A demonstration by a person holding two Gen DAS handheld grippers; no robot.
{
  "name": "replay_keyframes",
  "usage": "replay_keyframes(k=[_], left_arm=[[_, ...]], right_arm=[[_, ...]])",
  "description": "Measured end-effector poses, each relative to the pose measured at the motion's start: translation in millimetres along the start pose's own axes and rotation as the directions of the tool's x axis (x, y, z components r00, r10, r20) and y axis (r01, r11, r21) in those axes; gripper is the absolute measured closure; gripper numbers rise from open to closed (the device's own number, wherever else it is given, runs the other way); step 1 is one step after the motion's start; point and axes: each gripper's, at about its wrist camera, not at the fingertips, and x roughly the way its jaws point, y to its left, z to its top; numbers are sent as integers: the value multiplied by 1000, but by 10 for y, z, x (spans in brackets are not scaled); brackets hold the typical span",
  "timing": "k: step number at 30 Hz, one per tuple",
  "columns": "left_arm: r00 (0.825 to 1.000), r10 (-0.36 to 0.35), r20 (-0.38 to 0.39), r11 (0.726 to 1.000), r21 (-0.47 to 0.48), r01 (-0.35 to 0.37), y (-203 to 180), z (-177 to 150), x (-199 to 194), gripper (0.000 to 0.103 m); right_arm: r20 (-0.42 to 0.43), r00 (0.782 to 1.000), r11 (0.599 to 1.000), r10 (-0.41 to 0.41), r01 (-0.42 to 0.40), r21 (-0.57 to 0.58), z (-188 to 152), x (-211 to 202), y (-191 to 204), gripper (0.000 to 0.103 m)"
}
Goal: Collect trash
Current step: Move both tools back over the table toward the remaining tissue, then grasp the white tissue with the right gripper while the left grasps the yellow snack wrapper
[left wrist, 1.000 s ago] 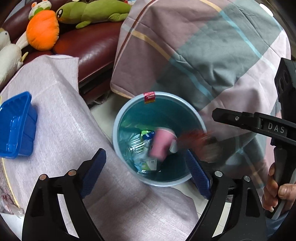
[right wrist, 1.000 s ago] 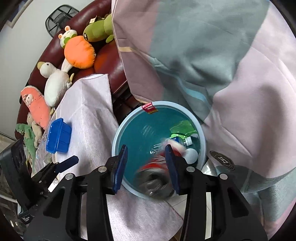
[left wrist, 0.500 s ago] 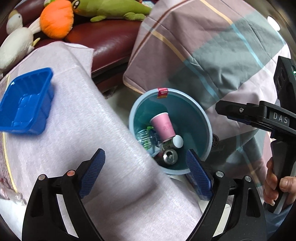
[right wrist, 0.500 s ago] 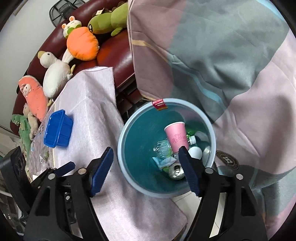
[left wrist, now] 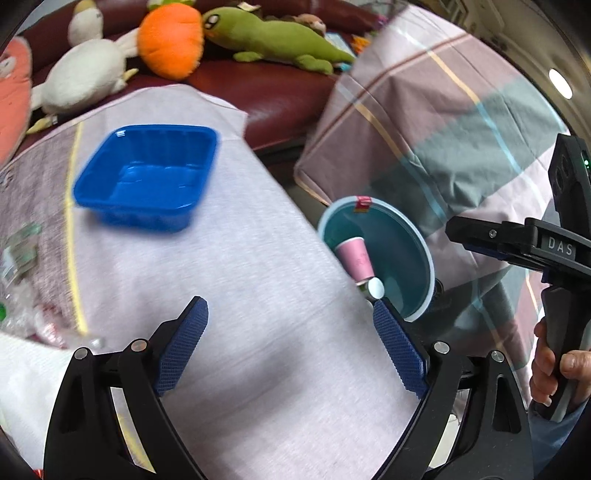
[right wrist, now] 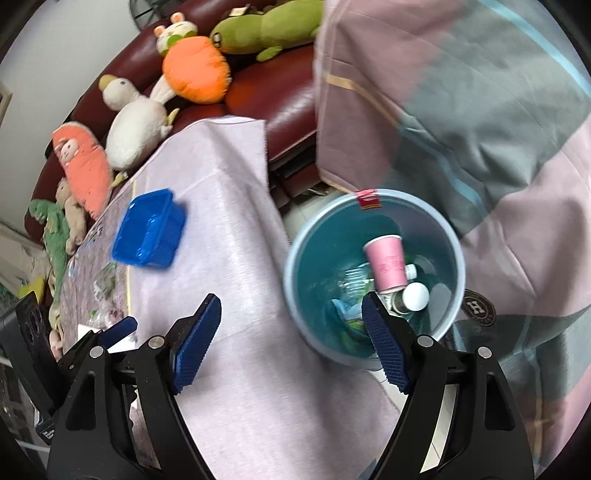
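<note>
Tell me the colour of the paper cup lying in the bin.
Pink. The paper cup shows best in the right wrist view, inside the light-blue bin.

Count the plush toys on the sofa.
6 visible: rabbit, orange carrot, green lizard, white duck, pink carrot doll, green dinosaur. A small beige one may make seven; more may be hidden.

A tray [right wrist: 149,230] is set on the covered table [right wrist: 236,280], a bin [right wrist: 373,273] holding a cup [right wrist: 386,262] at its right, toys [right wrist: 136,129] lined up behind.

Blue tray [left wrist: 147,181] motion-blurred, bin [left wrist: 417,258] half hidden behind tablecloth [left wrist: 258,295], clear wrappers [left wrist: 22,288] indistinct
</note>
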Motion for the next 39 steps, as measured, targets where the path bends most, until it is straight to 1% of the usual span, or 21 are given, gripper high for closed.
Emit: replay_keyframes(k=[3,14,19,23,27,31,35,39], left_arm=[[1000,9,19,1000,-24,-9,152,-75,-158,11],[996,48,78,991,-126,-38,747,-359,-666,10],[992,65,105,986,-160,-47,964,-479,-868,10],[988,78,134,980,-190,-52,1145,-599,-1056,10],[984,93,152,973,-222,-58,1333,-710,-1191,9],[981,117,157,963,-259,-73,1551,-845,-1292,8],[976,150,160,950,-296,-97,1797,-967,-1392,8],[968,200,154,924,-359,-134,2169,-1140,-1513,8]], right_arm=[[-7,1000,999,6,-6,-36,-49,-15,224,26],[-42,999,985,34,-40,-168,-292,5,1051,26],[-56,998,977,33,-44,-211,-388,4,1328,26],[-62,998,969,24,-38,-243,-480,-9,1523,20],[-80,997,959,18,-39,-279,-571,26,1727,20],[-107,994,946,16,-50,-319,-694,121,1954,20],[-153,988,928,17,-72,-366,-864,294,2211,20],[-200,980,906,11,-95,-412,-1032,507,2468,20]])
